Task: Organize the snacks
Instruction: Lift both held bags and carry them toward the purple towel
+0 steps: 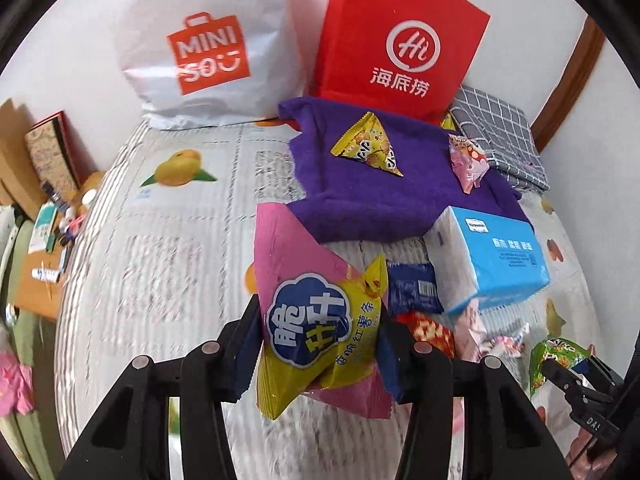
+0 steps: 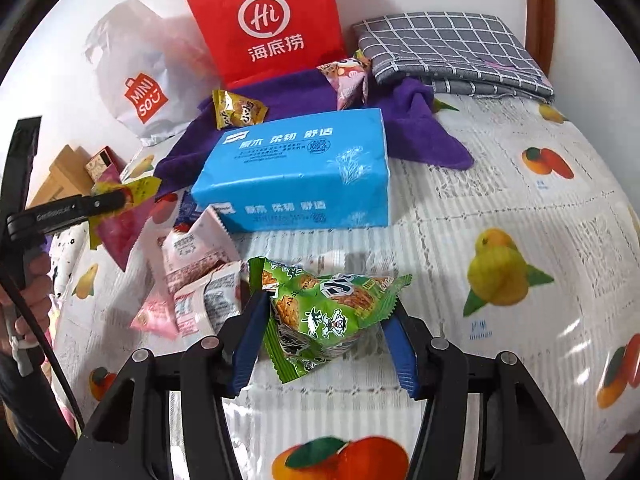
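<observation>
I take the blue tissue box as my marker on the counter, which wears a fruit-printed cloth. My left gripper has its fingers clamped on a pink-and-yellow snack packet, held up off the cloth on the near left of the box; from the right wrist view the same packet shows as a pink and yellow shape far left of the box, pinched in the black tool. My right gripper has its blue-padded fingers closed against both sides of a green snack packet, in front of the box and just right of a small heap of pink and white packets — I cannot tell whether the green one is lifted or resting on the cloth. Behind the box lies a purple towel, and on it sit a yellow triangular packet and a pink triangular packet. Behind the towel stands a red paper bag, with a white Miniso bag to its left and a folded grey checked cloth beyond the box on the right. A dark blue packet sits against the box's left end.
</observation>
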